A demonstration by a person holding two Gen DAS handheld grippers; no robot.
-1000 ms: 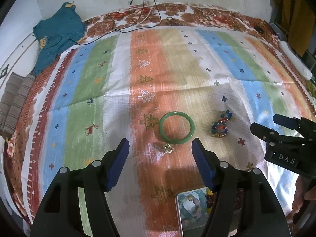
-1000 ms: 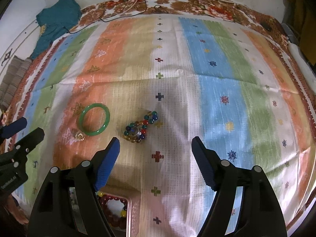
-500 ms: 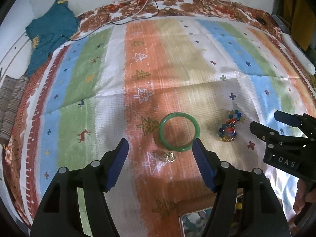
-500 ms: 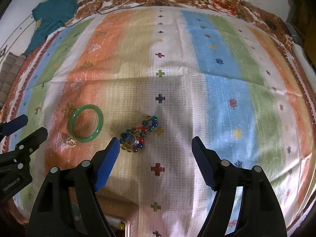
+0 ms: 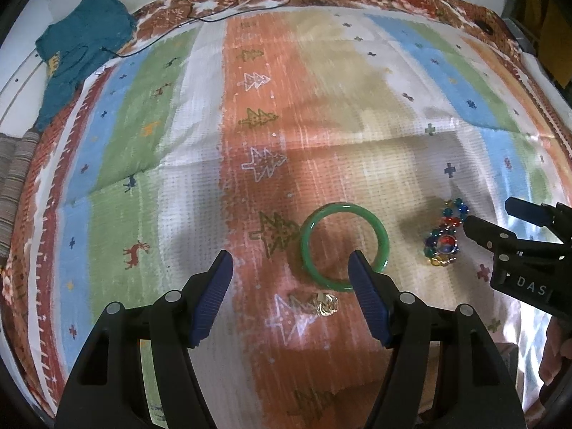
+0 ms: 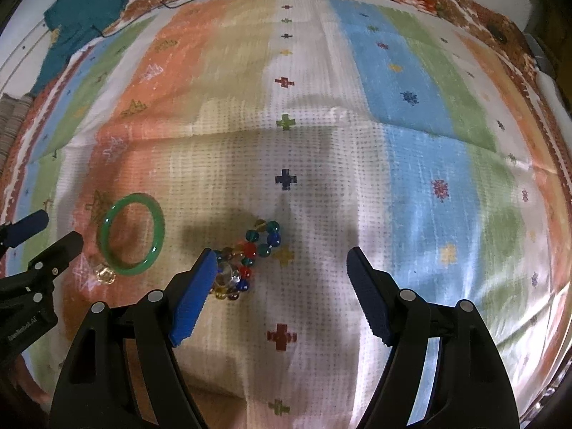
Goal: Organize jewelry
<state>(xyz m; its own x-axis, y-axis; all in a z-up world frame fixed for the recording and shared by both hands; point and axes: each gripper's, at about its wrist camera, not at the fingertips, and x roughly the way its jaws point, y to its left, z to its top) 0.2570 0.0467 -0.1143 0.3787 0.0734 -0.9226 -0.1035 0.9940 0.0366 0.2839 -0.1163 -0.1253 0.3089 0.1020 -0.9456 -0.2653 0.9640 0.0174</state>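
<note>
A green bangle [image 5: 344,246] [image 6: 132,234] lies flat on the striped bedspread [image 5: 271,114] [image 6: 357,136]. A small gold ring piece [image 5: 327,304] [image 6: 105,274] rests just in front of it. To the right sits a bracelet of coloured glass beads [image 5: 443,237] [image 6: 248,259]. My left gripper [image 5: 291,275] hovers open above the cloth, its right finger over the bangle's near rim and the gold piece between its fingers. My right gripper [image 6: 280,271] hangs open with its left finger [image 6: 195,293] over the beads' left end. Nothing is held.
A teal garment [image 5: 75,53] [image 6: 85,18] lies at the far left of the bed, with thin cables [image 5: 214,18] near the far edge. A folded striped cloth [image 5: 16,178] sits off the left side. A person's hand [image 5: 556,354] shows at the right edge.
Both grippers have sunk toward the bedspread and moved forward, so the jewelry looks larger and nearer. The box at the bottom edge has slipped out of sight. Neither gripper's opening has changed.
</note>
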